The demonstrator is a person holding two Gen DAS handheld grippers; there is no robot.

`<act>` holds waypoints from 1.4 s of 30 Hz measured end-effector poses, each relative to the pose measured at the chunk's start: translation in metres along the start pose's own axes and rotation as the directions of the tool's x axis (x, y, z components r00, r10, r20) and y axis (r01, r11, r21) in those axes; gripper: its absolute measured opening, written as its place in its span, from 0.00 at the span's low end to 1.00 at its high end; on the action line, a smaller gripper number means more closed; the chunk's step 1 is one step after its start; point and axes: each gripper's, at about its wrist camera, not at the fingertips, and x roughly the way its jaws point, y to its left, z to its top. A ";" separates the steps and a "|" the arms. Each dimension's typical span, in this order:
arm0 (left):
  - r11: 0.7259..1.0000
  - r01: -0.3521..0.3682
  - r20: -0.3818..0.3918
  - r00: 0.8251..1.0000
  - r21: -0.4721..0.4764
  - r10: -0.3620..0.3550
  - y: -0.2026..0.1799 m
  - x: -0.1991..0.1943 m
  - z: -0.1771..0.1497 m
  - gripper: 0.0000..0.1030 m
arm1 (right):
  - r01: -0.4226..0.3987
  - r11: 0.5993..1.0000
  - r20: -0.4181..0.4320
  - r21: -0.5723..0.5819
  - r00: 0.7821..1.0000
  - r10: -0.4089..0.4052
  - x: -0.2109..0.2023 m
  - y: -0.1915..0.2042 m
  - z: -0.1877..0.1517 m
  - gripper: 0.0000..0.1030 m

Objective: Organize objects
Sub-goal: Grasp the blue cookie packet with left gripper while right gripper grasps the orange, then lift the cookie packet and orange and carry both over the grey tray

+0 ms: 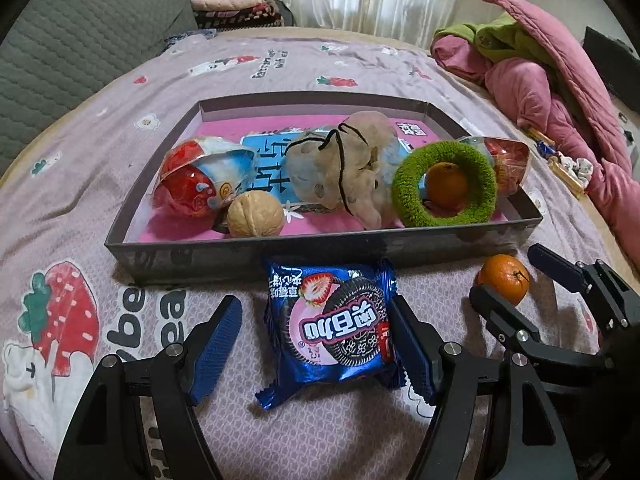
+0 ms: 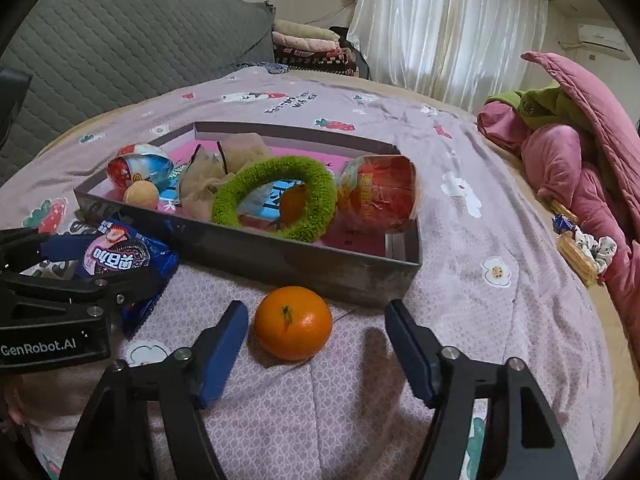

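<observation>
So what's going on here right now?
A person is sorting things into a tray on the bed. The left tongs straddle a cookie pack, open and not yet pressing it. The right tongs are open around a tangerine, with gaps on both sides. Both items lie just outside the tray, which already holds a walnut, a green ring, a pouch and snack packs.

- The bed (image 1: 280, 64) wears a mauve sheet printed with strawberries and flowers.
- A shallow grey tray (image 1: 320, 246) sits mid-bed.
- Just in front of the tray: a blue cookie packet (image 1: 332, 332).
- Off its near right corner: an orange (image 2: 293, 323).
- Well to the tray's right: a heap of pink and green bedding (image 1: 532, 76), with small wrapped snacks (image 1: 566, 168) beside it.
</observation>
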 end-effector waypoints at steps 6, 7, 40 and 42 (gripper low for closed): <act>1.000 0.001 0.001 1.000 -0.002 -0.001 0.000 0.004 0.001 0.73 | -0.006 1.000 -0.012 -0.012 1.000 0.006 0.004 0.004 0.000 0.61; 1.000 0.001 0.003 1.000 -0.003 0.000 -0.001 0.005 0.002 0.73 | -0.009 1.000 -0.013 -0.011 1.000 0.009 0.005 0.004 0.001 0.58; 0.997 0.071 0.077 0.994 0.010 -0.071 0.017 -0.031 0.002 0.52 | -0.093 0.996 0.097 -0.005 0.991 0.093 -0.021 0.008 0.007 0.37; 0.998 0.060 0.106 0.992 0.010 -0.061 0.022 -0.041 0.005 0.52 | -0.098 0.995 0.132 -0.003 0.986 0.098 -0.030 0.007 0.010 0.37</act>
